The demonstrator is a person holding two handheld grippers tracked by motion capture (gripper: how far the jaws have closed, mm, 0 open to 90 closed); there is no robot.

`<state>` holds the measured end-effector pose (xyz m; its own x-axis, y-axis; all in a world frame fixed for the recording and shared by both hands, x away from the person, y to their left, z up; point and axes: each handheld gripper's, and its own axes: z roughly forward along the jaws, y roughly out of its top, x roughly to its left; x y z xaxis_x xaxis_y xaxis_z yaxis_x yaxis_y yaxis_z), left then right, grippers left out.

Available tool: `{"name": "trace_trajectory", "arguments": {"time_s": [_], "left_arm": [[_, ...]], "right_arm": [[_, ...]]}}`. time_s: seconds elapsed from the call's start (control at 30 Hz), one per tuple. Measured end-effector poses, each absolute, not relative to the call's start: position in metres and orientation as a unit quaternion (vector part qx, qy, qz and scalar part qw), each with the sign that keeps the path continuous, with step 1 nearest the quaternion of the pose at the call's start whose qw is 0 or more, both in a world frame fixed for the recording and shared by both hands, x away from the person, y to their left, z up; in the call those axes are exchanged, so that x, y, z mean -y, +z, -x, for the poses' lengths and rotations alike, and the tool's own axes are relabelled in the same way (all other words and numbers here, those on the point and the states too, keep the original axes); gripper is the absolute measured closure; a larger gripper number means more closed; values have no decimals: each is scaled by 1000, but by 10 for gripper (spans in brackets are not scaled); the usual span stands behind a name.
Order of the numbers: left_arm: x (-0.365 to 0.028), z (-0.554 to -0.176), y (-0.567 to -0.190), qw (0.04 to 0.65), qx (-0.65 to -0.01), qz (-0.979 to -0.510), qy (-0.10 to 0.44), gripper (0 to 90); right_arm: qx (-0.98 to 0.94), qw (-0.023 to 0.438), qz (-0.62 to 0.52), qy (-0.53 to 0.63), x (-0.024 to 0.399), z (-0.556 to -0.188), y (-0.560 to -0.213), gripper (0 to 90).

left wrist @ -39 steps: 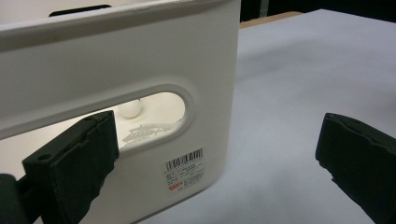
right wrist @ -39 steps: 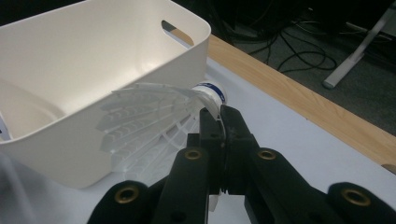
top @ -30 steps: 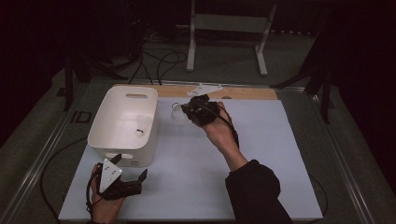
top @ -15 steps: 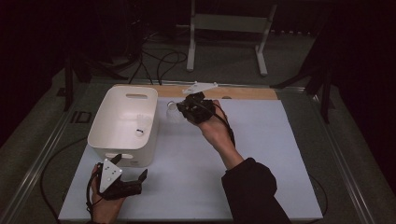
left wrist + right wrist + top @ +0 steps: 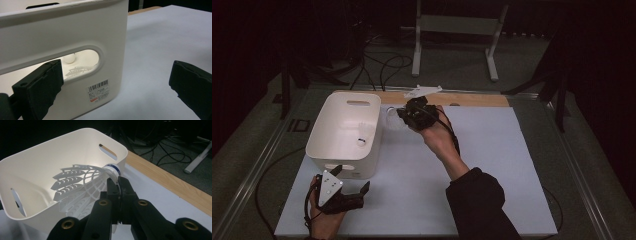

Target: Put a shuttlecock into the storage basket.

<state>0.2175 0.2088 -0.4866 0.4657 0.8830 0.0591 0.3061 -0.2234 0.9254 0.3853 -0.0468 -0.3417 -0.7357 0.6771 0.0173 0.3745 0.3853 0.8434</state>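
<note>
A white plastic shuttlecock [image 5: 77, 185] is pinched at its skirt, just under the cork, by my shut right gripper [image 5: 117, 182]. It hangs beside the right rim of a white bin [image 5: 32, 165]. In the high view, the right gripper [image 5: 404, 116] holds the shuttlecock [image 5: 393, 119] just right of the bin [image 5: 319, 140], near its far corner. A second shuttlecock [image 5: 363, 141] lies inside the bin. My left gripper [image 5: 351, 177] rests open at the bin's near end. Through the handle slot of the bin [image 5: 62, 30], the left gripper [image 5: 117, 82] view shows that shuttlecock [image 5: 70, 58].
The bin stands on a white mat [image 5: 492, 165] covering the table. A wooden strip [image 5: 472, 99] runs along the far edge. Beyond it, cables [image 5: 382, 65] and a white stand [image 5: 452, 30] are on the dark floor. A barcode label [image 5: 98, 90] is on the bin's near wall.
My right gripper has shifted slightly left toward the bin with the shuttlecock in it. The left gripper has stayed put.
</note>
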Motion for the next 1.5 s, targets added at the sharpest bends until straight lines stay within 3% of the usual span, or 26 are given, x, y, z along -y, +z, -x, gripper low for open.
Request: {"name": "trace_trajectory", "arguments": {"time_s": [1.5], "left_arm": [[-208,-218,-487,467,-413,-718,310,1]], "right_arm": [[-811,140,-312,474,10,-390,-333,890]]}}
